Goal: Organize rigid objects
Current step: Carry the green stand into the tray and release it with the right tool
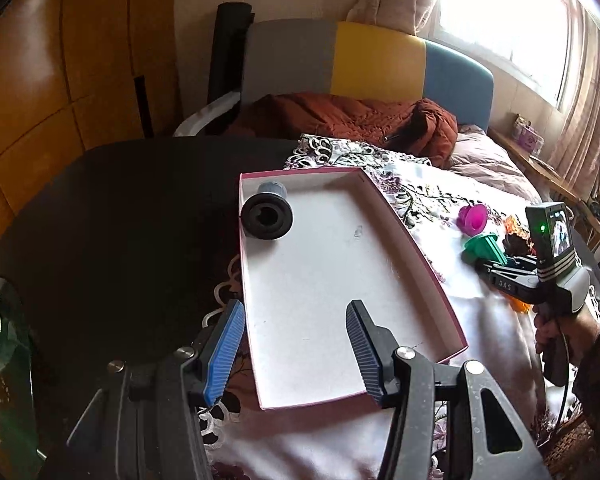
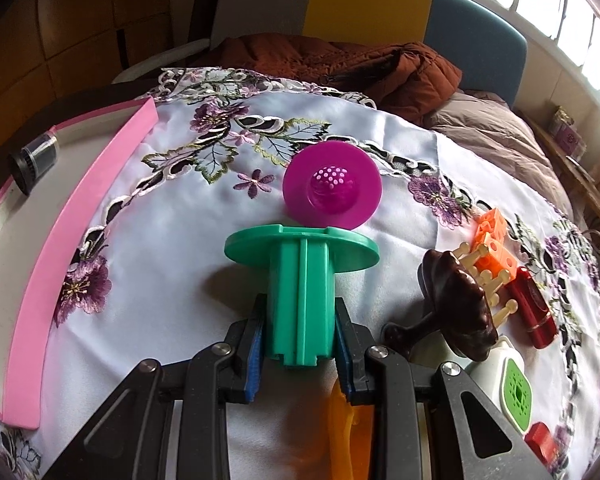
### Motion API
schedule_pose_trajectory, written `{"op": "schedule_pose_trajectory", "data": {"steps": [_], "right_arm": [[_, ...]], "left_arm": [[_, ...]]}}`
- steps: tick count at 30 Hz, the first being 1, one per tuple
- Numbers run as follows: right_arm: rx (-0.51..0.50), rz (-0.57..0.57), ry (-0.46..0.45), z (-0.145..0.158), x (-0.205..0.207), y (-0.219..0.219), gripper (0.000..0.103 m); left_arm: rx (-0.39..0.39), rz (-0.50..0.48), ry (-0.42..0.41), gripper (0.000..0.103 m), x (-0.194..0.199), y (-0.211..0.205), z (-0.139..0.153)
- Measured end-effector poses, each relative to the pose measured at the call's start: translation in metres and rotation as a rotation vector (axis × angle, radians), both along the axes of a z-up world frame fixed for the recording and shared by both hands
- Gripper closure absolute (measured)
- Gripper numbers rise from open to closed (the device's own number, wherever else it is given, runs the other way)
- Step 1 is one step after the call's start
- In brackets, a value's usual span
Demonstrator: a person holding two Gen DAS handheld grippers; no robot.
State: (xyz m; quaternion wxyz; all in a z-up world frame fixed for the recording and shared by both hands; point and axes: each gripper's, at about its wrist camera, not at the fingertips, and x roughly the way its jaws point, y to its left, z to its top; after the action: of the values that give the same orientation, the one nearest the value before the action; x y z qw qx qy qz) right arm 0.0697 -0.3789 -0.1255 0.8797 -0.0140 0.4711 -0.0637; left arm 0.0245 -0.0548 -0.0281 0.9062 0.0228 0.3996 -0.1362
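Note:
A pink shallow box with a white floor lies on the embroidered cloth; it also shows at the left of the right wrist view. A black cylinder lies in its far left corner, seen again in the right wrist view. My left gripper is open and empty over the box's near end. My right gripper is shut on a green flanged plastic piece, which also shows in the left wrist view. A magenta strainer stands just beyond it.
To the right lie a dark brown knob, orange blocks, a red tube, a white and green device and an orange piece. A bed with a rust jacket lies behind. Dark tabletop at the left.

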Motion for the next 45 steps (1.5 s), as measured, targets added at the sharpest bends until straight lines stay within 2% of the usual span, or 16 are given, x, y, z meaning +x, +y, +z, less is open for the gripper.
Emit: {"op": "schedule_pose_trajectory", "data": {"steps": [6,10,15,18,23,31,35,40,45], "right_arm": [[-0.072,-0.065,0.062,0.011,0.007,0.015,0.073],[-0.035,-0.078,-0.012,0.038,0.002,0.028,0.074],[0.015,0.010,-0.100,0.076,0.005,0.067,0.073],[0.070,0.086,-0.110,0.086,0.013,0.099,0.073],[0.163,0.193,-0.042,0.073,0.036,0.156,0.073],[0.145,0.254,0.056,0.033,0.079,0.237,0.073],[0.078,0.237,0.075,0.018,0.092,0.257,0.073],[0.119,0.232,0.058,0.018,0.096,0.259,0.070],[0.136,0.253,0.025,0.026,0.085,0.258,0.051]], "left_arm": [[-0.040,0.014,0.009,0.049,0.001,0.012,-0.001],[-0.077,0.039,0.020,0.049,0.003,0.026,-0.003],[-0.103,0.085,0.040,0.049,0.008,0.041,-0.009],[-0.103,0.109,0.053,0.049,0.010,0.049,-0.013],[-0.090,0.164,0.037,0.049,0.012,0.065,-0.013],[-0.061,0.309,0.013,0.049,0.017,0.100,-0.011],[-0.055,0.342,0.013,0.049,0.018,0.111,-0.013],[-0.061,0.383,0.016,0.049,0.021,0.122,-0.015],[-0.067,0.400,0.023,0.049,0.022,0.126,-0.015]]}}
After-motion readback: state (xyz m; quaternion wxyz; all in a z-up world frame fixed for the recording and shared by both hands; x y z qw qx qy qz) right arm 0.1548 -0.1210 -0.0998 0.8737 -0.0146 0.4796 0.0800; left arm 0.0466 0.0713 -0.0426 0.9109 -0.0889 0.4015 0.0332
